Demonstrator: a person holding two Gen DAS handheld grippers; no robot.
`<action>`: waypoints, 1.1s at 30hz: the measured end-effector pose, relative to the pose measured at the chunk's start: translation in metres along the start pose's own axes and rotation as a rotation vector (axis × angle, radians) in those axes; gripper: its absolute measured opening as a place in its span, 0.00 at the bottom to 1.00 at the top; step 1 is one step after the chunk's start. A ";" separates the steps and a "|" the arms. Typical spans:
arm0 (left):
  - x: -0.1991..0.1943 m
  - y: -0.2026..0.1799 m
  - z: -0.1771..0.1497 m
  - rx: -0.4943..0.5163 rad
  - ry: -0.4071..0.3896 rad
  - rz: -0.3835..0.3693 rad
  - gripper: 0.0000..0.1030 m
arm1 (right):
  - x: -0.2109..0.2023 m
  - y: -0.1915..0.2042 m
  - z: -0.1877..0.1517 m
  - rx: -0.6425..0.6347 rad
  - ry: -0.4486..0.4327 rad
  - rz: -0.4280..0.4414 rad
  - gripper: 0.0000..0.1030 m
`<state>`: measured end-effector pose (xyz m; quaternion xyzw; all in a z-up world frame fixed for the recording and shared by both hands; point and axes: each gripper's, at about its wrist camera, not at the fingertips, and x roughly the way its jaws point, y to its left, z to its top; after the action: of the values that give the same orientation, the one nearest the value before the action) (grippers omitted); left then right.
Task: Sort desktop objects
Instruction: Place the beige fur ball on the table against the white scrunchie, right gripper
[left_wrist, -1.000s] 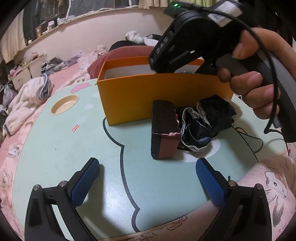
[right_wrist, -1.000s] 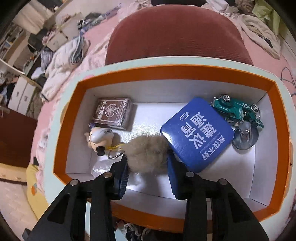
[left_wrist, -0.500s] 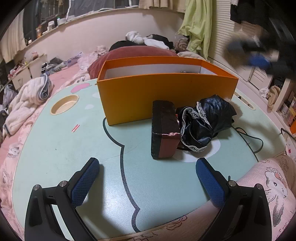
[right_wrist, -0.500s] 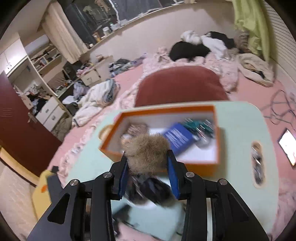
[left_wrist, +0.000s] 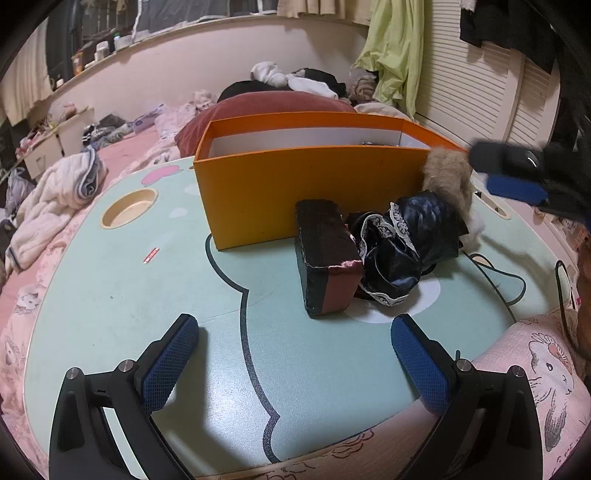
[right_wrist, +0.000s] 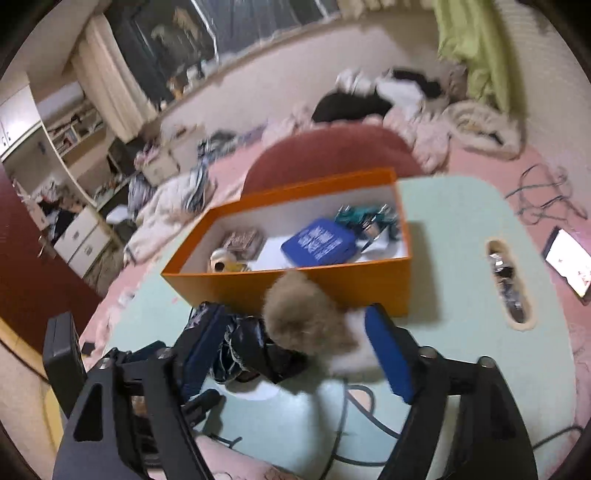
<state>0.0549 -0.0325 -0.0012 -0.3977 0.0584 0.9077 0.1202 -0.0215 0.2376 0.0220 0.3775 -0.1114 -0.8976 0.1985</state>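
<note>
The orange box (left_wrist: 295, 192) stands on the mint table (left_wrist: 110, 295). In the right wrist view the orange box (right_wrist: 295, 291) holds a blue case (right_wrist: 317, 243), a teal toy car (right_wrist: 365, 218), a card deck (right_wrist: 240, 240) and a small figurine (right_wrist: 221, 258). A tan fur ball (right_wrist: 306, 317) sits between the opening jaws of my right gripper (right_wrist: 295, 325); the pads stand clear of it. From the left wrist, the fur ball (left_wrist: 448, 177) hangs by the box's right end above black lace fabric (left_wrist: 406, 243). My left gripper (left_wrist: 293, 328) is open and empty, just short of a dark block (left_wrist: 325, 254).
A round cup recess (left_wrist: 129, 206) lies at the table's far left, a slot opening (right_wrist: 506, 284) at its right. A black cable (left_wrist: 498, 273) runs over the right side. A lit phone (right_wrist: 569, 262) lies off the table. A red cushion (left_wrist: 266, 107) sits behind the box.
My right gripper pulled back from above the box to the table's near right, carrying the fur ball, and its jaws have spread apart. The left gripper stayed still.
</note>
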 end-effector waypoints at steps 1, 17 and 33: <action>-0.001 0.000 0.000 0.000 0.000 0.000 1.00 | -0.003 0.000 -0.007 -0.028 0.005 -0.010 0.76; 0.005 -0.002 -0.003 0.001 0.002 0.001 1.00 | 0.015 -0.003 -0.052 -0.242 0.140 -0.244 0.86; -0.023 -0.001 0.011 -0.007 -0.089 -0.009 0.86 | 0.016 -0.004 -0.052 -0.242 0.141 -0.241 0.87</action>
<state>0.0623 -0.0331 0.0236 -0.3574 0.0479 0.9243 0.1252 0.0048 0.2314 -0.0250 0.4233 0.0577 -0.8931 0.1407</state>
